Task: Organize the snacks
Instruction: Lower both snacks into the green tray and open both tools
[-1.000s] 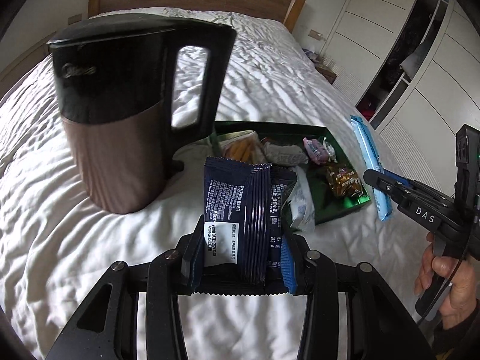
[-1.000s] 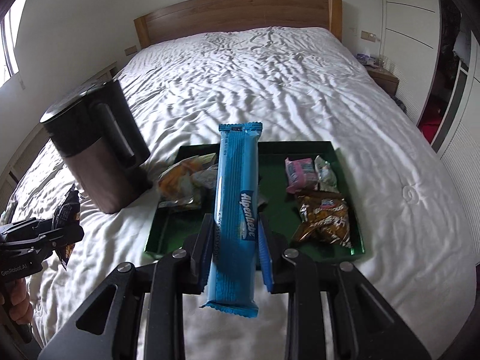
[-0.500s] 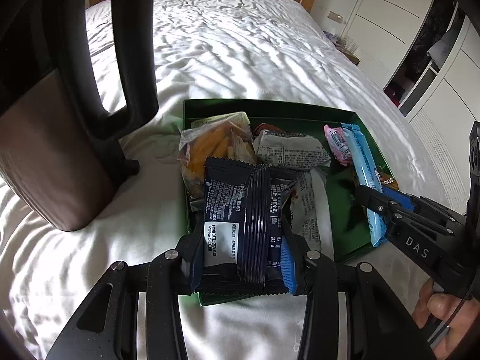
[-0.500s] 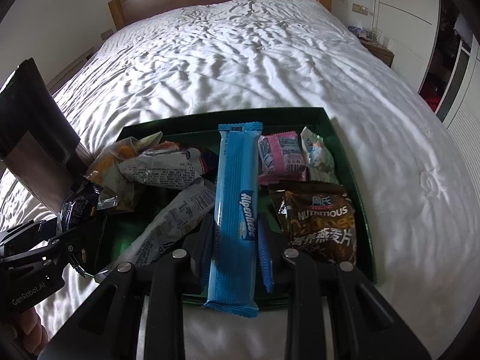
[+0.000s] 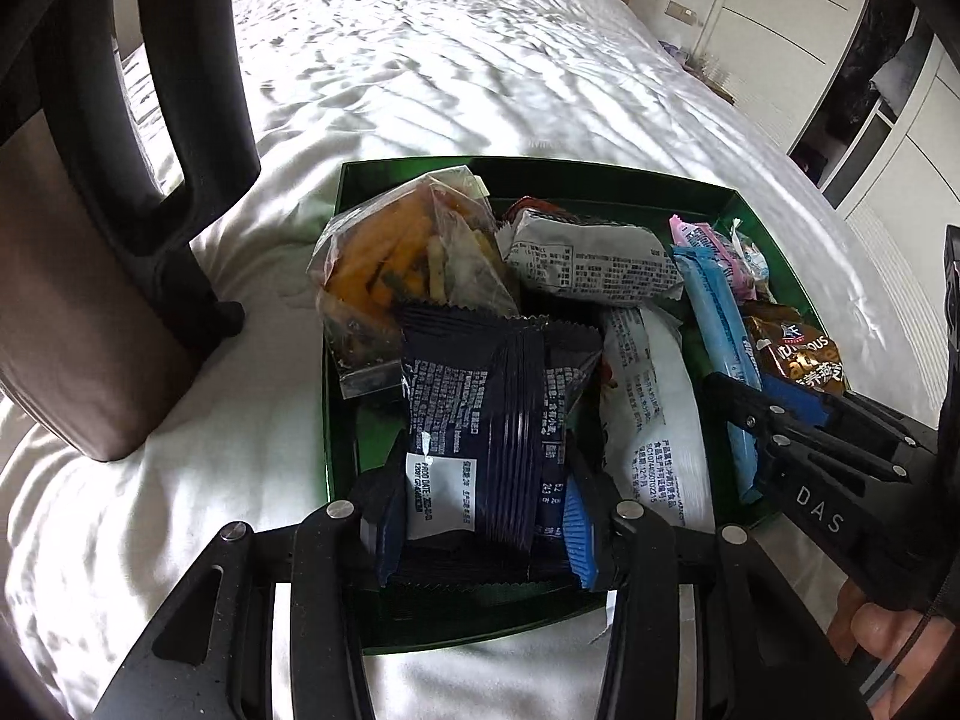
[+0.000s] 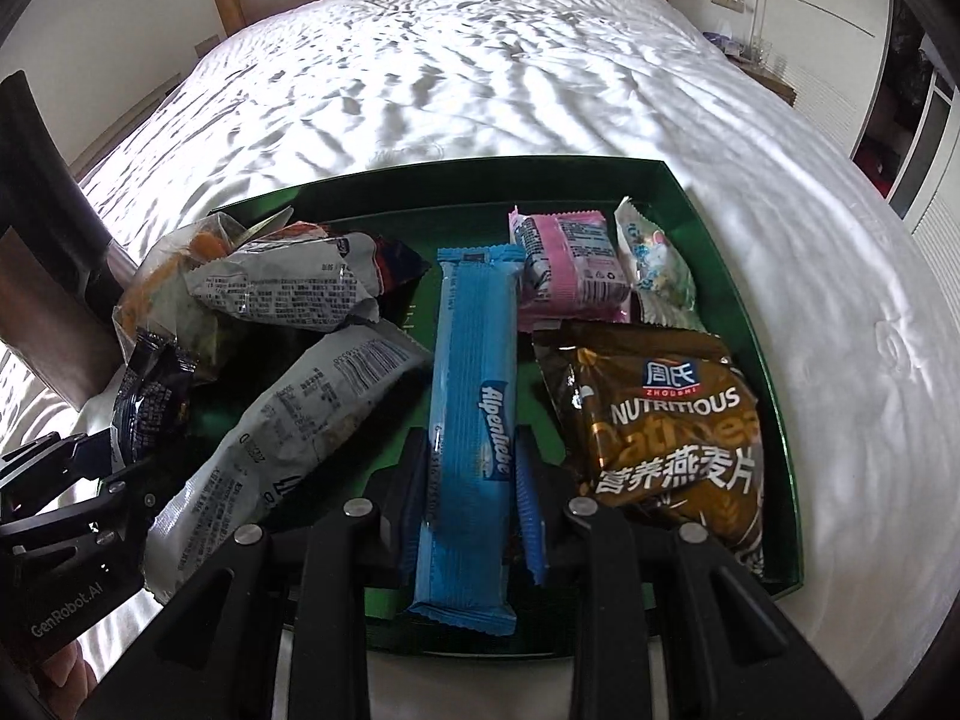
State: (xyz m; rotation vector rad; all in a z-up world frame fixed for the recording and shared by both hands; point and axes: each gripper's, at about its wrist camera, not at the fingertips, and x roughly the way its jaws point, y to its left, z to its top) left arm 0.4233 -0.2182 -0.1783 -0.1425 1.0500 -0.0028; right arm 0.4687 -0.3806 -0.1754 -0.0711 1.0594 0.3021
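Observation:
A green tray (image 5: 630,177) (image 6: 714,252) lies on the white bed and holds several snack packets. My left gripper (image 5: 483,498) is shut on a dark navy packet (image 5: 492,414) and holds it over the tray's near left corner; the packet also shows in the right wrist view (image 6: 150,396). My right gripper (image 6: 474,468) is shut on a long blue Alpenliebe bar (image 6: 474,396) and holds it over the tray's middle; the bar also shows in the left wrist view (image 5: 717,324). A brown oatmeal bag (image 6: 672,420) lies just right of the bar.
A black and brown kettle (image 5: 90,240) stands on the bed just left of the tray. In the tray lie an orange snack bag (image 5: 396,264), two grey packets (image 6: 288,288), a pink packet (image 6: 570,264) and a small white one (image 6: 654,264). White wardrobes (image 5: 840,60) stand right.
Both grippers have moved forward and down over the tray with their snacks still held. The kettle has slid out to the left edge of both views.

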